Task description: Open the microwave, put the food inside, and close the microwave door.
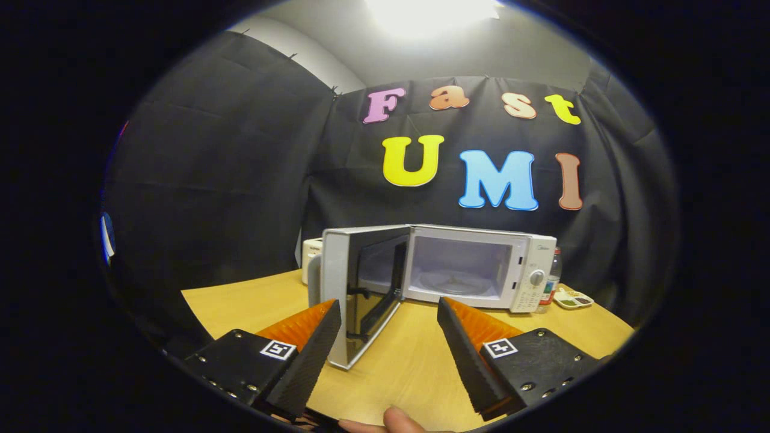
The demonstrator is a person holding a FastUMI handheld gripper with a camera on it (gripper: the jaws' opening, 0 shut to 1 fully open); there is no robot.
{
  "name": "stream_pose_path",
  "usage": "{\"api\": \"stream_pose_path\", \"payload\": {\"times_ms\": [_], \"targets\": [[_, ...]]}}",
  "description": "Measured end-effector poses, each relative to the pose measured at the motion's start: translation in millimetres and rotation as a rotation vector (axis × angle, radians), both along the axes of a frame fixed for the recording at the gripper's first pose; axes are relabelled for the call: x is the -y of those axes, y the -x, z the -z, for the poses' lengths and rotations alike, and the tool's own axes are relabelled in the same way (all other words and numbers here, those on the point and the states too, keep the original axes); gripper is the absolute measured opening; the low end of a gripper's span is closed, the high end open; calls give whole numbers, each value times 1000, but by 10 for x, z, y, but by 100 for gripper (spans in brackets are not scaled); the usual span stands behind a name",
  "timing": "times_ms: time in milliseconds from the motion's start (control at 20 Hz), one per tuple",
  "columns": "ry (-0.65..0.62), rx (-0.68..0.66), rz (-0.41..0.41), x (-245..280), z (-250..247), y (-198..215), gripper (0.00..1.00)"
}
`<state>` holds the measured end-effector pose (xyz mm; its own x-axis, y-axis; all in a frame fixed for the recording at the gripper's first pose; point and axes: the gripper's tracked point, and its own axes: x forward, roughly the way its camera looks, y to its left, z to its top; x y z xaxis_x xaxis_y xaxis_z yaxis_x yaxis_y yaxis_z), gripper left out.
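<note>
One microwave [463,264], door [361,294] swung open.
Your gripper [390,319] spreads empty before it; one bottle [550,282], one small tray [574,299] beside its right.

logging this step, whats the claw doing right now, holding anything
claw: open, holding nothing, fingers spread apart above the table, just short of the microwave door, which stands swung open.

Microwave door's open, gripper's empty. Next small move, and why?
Probably swing right toward the small dish beside the microwave and check it. The door stands wide open, the inside looks bare apart from the glass plate, and the gripper is open, holding nothing. That dish may be the food, but it is too small to tell.
</note>
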<state>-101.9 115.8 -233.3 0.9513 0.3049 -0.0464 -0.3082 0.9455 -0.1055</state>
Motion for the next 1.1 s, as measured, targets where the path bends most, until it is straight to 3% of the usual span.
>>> {"api": "stream_pose_path", "payload": {"times_ms": [450, 950, 1100], "targets": [[-20, -23, 190, 1211, 206, -186, 96], [-32, -353, 312, 2154, 1266, -419, 96], [-87, -464, 267, 2061, 1487, -500, 97]]}}
